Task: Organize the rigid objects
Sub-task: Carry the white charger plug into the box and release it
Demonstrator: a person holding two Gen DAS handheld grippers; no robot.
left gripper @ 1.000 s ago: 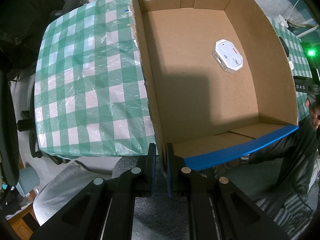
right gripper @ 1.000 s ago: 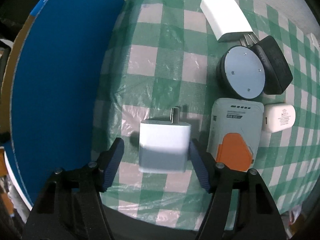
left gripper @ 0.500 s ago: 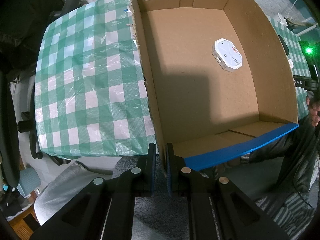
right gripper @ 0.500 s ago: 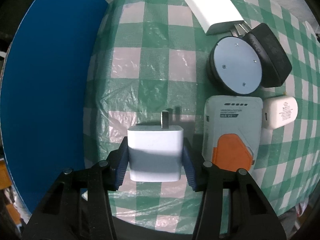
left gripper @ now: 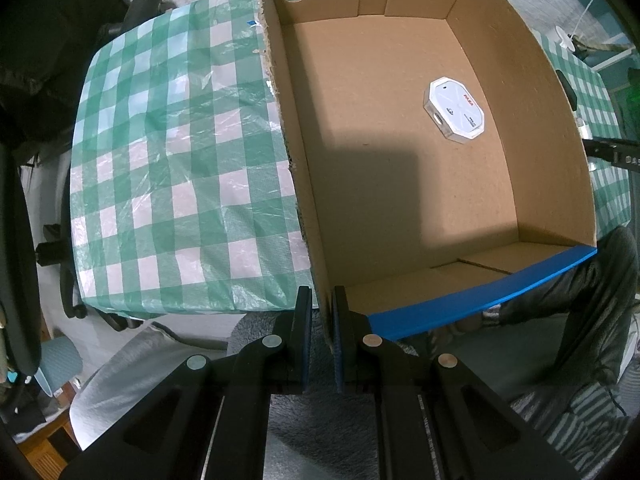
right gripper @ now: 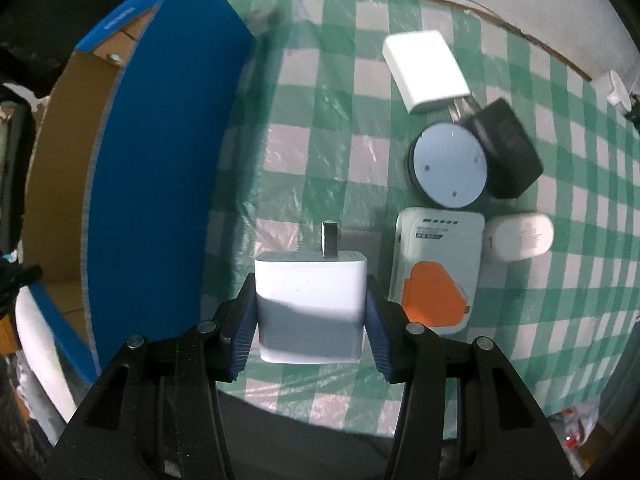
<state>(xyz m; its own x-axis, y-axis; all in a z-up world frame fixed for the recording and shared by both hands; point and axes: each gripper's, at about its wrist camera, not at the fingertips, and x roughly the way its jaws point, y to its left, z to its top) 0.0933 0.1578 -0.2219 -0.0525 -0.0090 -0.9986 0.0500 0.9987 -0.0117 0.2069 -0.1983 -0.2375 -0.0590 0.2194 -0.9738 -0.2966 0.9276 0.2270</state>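
Gripping a white wall charger (right gripper: pixel 310 304) in the right tongs (right gripper: pixel 311 332), above the checked bench (right gripper: pixel 320 160).
Left tongs (left gripper: pixel 319 336) clamp the cardboard box (left gripper: pixel 308 208) wall; a white octagonal device (left gripper: pixel 454 110) lies inside.

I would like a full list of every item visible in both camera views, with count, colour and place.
cardboard box: 1, brown, blue tape rims, on table
octagonal device: 1, white, inside box
tablecloth: 1, green-white check
cube charger: 1, white, in right claw
flat adapter: 1, white, far
round puck: 1, grey-blue
black adapter: 1, beside puck
power bank: 1, pale, orange patch
oval charger: 1, white
left claw: clamps box wall
right claw: grips charger
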